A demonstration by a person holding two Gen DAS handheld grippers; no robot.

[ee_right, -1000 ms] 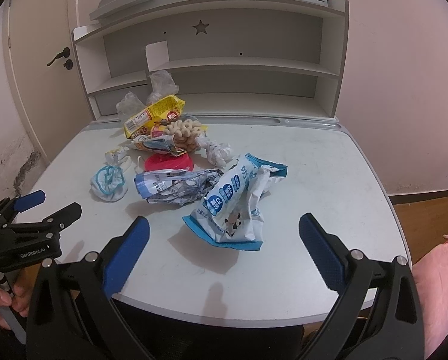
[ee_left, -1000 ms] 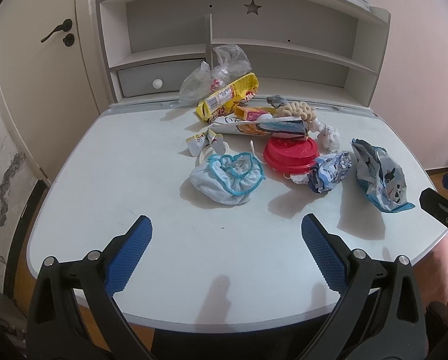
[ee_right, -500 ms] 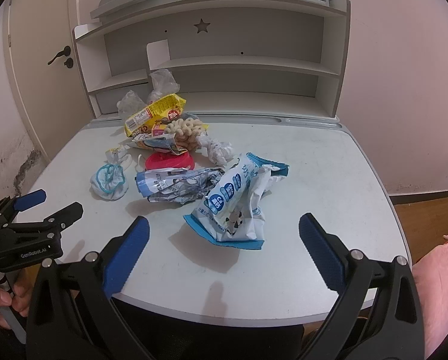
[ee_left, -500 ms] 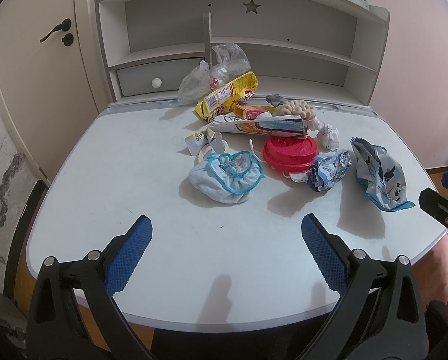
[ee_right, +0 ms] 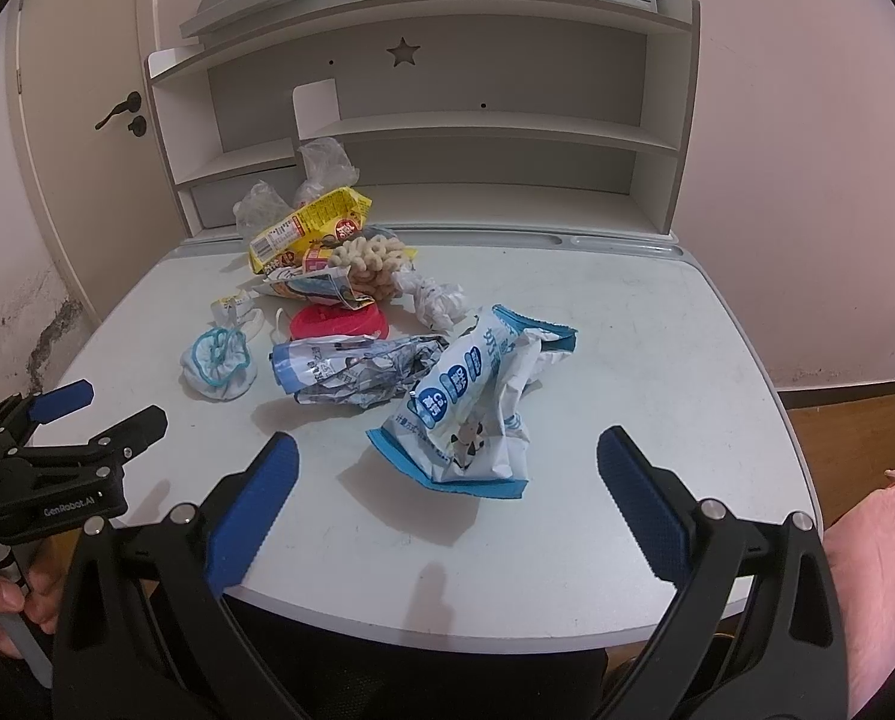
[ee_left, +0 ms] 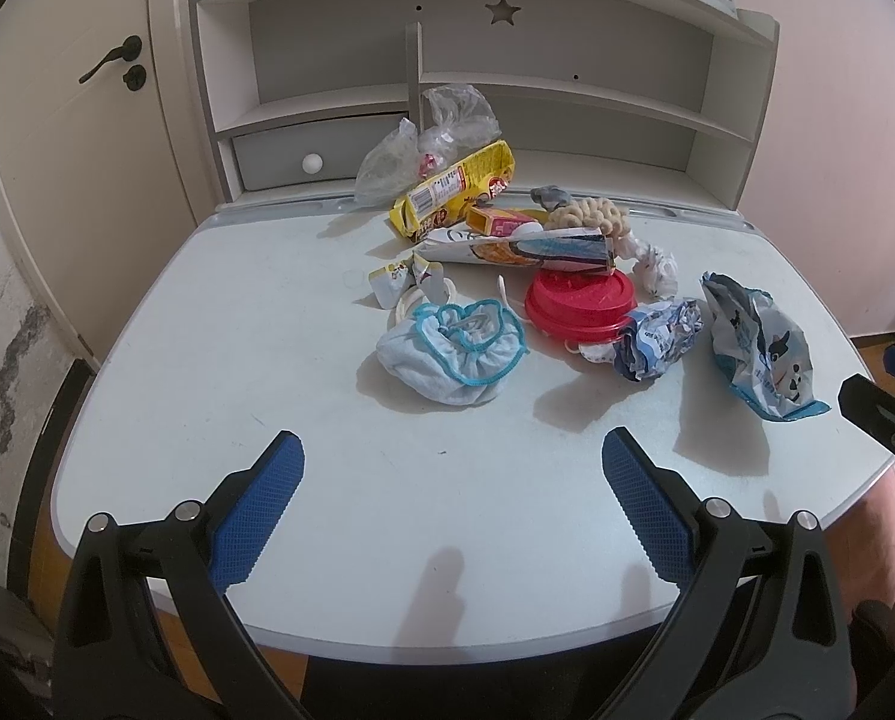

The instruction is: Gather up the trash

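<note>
Trash lies in a heap on the grey desk (ee_left: pixel 267 360): a blue-edged white cloth cover (ee_left: pixel 450 351), a red lid (ee_left: pixel 579 303), a crumpled blue-white wrapper (ee_left: pixel 660 339), a blue-white snack bag (ee_left: pixel 759 354), a yellow packet (ee_left: pixel 453 189) and a clear plastic bag (ee_left: pixel 423 144). My left gripper (ee_left: pixel 450 507) is open and empty over the desk's near edge, short of the cloth cover. My right gripper (ee_right: pixel 447 495) is open and empty, just short of the snack bag (ee_right: pixel 477 402). The wrapper (ee_right: pixel 351 369) and cloth cover (ee_right: pixel 219 363) lie to its left.
A white shelf unit (ee_left: pixel 567 96) with a small drawer (ee_left: pixel 309 159) stands at the desk's back. A door (ee_left: pixel 69 120) is at the left. The left gripper also shows at the right wrist view's left edge (ee_right: pixel 81 426). A crumpled tissue (ee_right: pixel 438 303) lies behind the bag.
Both grippers have drifted very slightly; the trash sits a touch higher in the views. Nothing was taken hold of or let go.
</note>
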